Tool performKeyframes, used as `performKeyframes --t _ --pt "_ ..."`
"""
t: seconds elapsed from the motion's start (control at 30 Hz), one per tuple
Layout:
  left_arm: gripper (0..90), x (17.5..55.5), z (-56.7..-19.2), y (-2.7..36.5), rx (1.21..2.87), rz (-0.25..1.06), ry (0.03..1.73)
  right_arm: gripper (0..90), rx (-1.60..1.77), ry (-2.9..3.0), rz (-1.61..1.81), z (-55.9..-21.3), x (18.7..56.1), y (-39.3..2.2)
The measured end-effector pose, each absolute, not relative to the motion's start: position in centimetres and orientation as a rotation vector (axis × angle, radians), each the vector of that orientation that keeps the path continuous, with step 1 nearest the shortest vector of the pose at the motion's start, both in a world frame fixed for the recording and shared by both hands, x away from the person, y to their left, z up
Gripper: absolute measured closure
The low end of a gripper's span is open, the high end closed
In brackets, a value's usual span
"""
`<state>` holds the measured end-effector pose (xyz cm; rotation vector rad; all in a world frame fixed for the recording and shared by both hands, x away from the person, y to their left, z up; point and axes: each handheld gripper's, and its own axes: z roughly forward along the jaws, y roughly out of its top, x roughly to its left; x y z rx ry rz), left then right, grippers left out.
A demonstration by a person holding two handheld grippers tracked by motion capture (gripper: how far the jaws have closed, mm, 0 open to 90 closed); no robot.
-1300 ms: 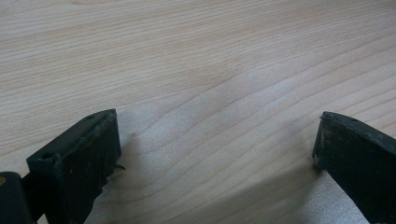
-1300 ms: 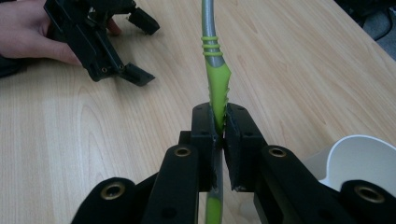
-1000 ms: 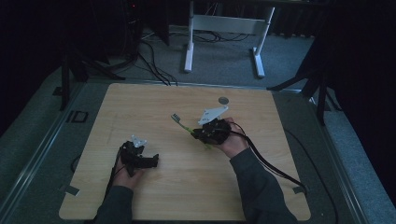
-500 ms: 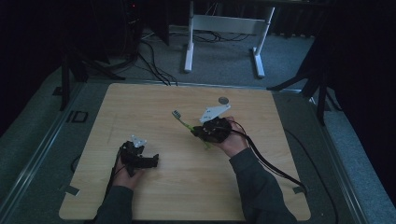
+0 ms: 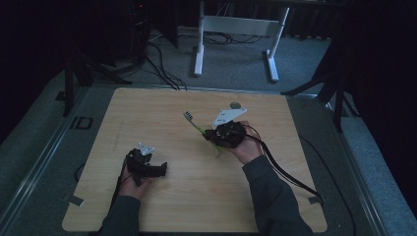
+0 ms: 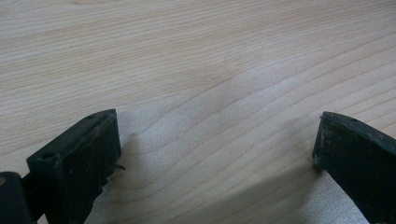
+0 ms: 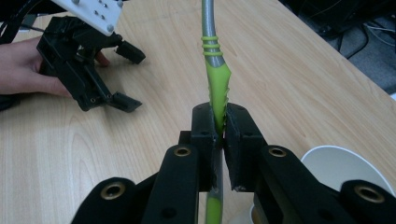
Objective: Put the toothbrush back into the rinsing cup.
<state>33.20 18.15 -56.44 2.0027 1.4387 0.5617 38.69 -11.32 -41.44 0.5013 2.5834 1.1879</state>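
Observation:
A toothbrush (image 5: 195,126) with a green and grey handle is clamped between the jaws of my right gripper (image 5: 209,135) at the middle of the wooden table (image 5: 275,196). Its bristle head points to the far left. In the right gripper view the jaws are shut on the green grip of the toothbrush (image 7: 217,88), and the grey neck runs up out of frame past my right gripper (image 7: 218,122). My left gripper (image 5: 161,169) rests at the near left in a hand, open. In its own view my left gripper (image 6: 215,154) has bare wood between the jaws.
A white paper cup (image 7: 343,169) stands just beside the right gripper; a small round rim (image 5: 235,104) lies past it in the high view. The left gripper (image 7: 128,77) lies ahead of the toothbrush. Cables trail off the near right. Table legs (image 5: 199,54) stand beyond the far edge.
The right gripper and the toothbrush have shifted slightly toward the far side. The left gripper has stayed put.

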Motion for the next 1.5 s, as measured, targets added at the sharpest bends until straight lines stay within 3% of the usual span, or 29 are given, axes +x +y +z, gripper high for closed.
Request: performKeyframes --t 1.5 --pt "1.8 33.19 -56.45 18.13 2.001 0.560 1.437 82.3 0.603 2.441 1.348 -40.93 39.63 -12.25"
